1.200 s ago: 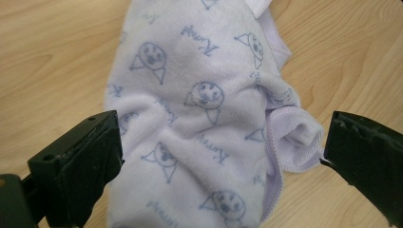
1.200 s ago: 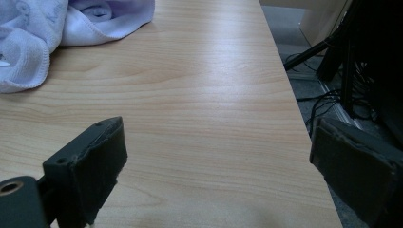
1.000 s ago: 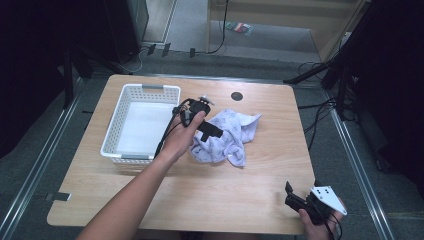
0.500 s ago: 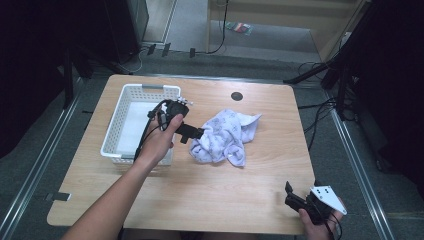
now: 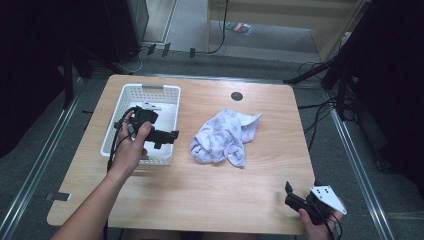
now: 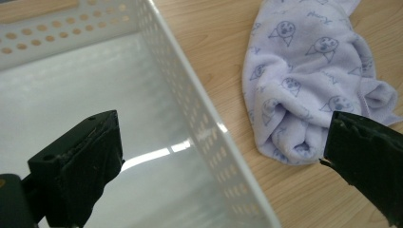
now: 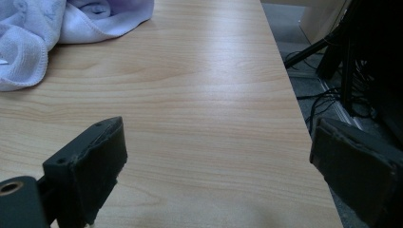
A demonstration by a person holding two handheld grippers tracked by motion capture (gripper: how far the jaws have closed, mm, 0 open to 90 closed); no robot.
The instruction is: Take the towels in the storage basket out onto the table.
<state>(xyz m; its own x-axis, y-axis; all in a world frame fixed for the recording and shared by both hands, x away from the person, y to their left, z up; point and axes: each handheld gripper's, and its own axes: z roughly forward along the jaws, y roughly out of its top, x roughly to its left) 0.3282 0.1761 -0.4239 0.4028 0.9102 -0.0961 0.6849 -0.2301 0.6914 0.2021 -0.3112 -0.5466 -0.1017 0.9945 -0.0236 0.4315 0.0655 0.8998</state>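
Note:
A crumpled lilac towel (image 5: 222,137) with small printed figures lies at the table's middle. A white perforated basket (image 5: 128,102) stands at the left, and it looks empty. My left gripper (image 5: 167,137) hovers over the basket's right wall, pointing toward the towel. In the left gripper view, the left gripper (image 6: 223,126) is open wide, straddling the basket wall (image 6: 190,95), with the towel (image 6: 313,80) ahead on the right. My right gripper (image 5: 290,195) rests at the table's front right corner. In its own view the right gripper (image 7: 216,133) is open over bare wood, the towel (image 7: 28,28) far ahead.
A round black grommet (image 5: 236,96) sits in the wooden table (image 5: 200,200) near its far edge. The table's right edge (image 7: 304,123) runs close by my right gripper, with cables (image 5: 320,115) on the floor beyond. Metal rails flank the table.
My left gripper has pulled back leftward from the towel to above the basket's right wall. The towel and right gripper have stayed put.

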